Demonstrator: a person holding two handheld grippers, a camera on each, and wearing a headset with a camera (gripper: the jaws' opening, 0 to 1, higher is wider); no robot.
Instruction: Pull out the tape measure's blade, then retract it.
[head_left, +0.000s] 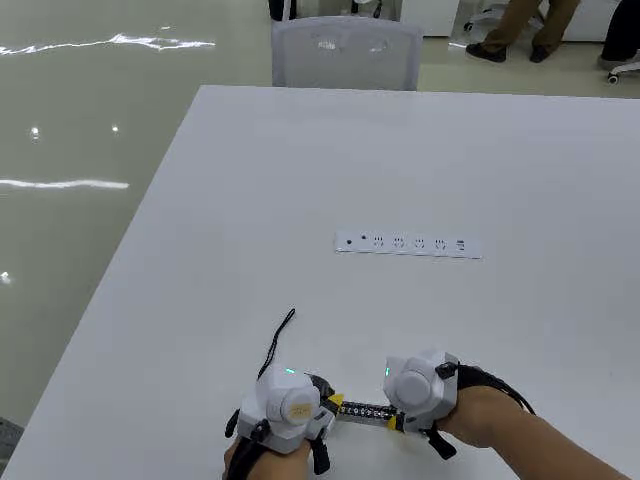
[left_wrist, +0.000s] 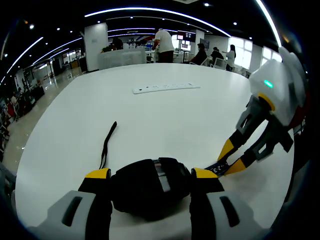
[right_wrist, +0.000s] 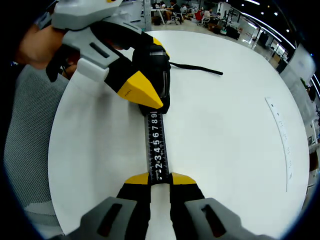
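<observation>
left tongs (left_wrist: 151, 174): pinching the black tape measure (left_wrist: 145, 192) by its two sides, yellow tips pressing on the case, which is sitting at the near edge of the table (head_left: 400, 150)
right tongs (right_wrist: 160, 178): closing on the free end of the blade (right_wrist: 156, 145), the two yellow tips meeting over it
blade: stretching a short way from the case's mouth to the right tongs, printed numbers facing up and running from 2 by the tongs to 9 at the case
strap (head_left: 277, 340): black, trailing loose from the case across the table, away from the person
power strip (head_left: 408, 244): white, lying flat near the middle of the table, well apart from the tape measure
background: a grey chair (head_left: 345, 52) standing at the table's far edge; people (left_wrist: 162, 44) standing and sitting beyond it in the left gripper view
</observation>
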